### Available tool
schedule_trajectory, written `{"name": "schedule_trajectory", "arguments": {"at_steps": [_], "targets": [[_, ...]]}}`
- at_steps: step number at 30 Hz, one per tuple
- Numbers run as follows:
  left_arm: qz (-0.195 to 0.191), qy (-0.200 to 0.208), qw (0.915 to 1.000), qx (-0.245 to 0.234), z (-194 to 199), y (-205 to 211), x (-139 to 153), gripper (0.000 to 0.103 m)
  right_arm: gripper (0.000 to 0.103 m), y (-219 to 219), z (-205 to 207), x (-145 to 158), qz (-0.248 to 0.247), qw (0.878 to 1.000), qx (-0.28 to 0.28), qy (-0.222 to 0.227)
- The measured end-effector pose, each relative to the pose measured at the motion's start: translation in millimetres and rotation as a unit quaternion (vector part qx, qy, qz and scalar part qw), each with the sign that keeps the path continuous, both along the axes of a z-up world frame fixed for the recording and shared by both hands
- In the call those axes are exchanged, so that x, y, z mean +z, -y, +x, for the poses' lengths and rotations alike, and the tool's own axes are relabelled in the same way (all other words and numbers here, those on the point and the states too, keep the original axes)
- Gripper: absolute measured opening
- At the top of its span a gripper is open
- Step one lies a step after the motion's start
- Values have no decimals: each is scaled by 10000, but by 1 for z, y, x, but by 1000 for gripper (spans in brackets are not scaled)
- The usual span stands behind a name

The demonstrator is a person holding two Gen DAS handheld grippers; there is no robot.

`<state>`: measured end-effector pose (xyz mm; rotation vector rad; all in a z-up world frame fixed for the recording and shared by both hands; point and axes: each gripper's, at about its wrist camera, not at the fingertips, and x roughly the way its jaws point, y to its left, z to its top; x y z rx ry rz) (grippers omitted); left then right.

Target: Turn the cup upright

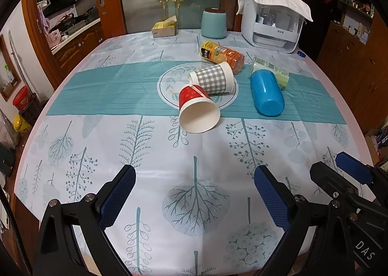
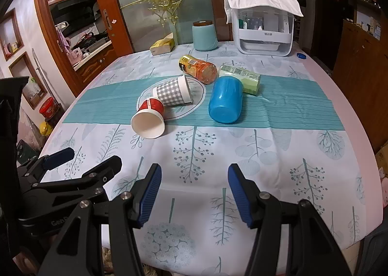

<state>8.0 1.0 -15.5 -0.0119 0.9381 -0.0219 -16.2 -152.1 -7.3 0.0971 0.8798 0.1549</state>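
- The red cup lies on its side at the near edge of the round print on the tablecloth, its open mouth facing the grippers; the checked cup lies on its side touching it, just behind
- The left gripper is spread wide and holds nothing; the right gripper is likewise apart and empty; both hover near the table edge, well short of the red cup
- Which cup the task means cannot be told: the blue cup, to the right of the red cup, is also tipped over, so the wrong one might get picked
- Thin paper walls would likely crush if squeezed hard near the rim
- A nudge could roll the red cup, since it rests on a curved side, and it may push the checked cup into the orange bottle behind
- The two grippers sit close together and could knock each other when reaching
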Motion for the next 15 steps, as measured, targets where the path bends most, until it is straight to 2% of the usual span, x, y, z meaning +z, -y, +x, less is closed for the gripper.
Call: {"name": "schedule_trajectory", "arguments": {"at_steps": [15], "targets": [[-5, -35, 10000, 52, 1, -3, -2, 97, 57, -5, 3, -4, -28, 10000, 38, -49]]}}
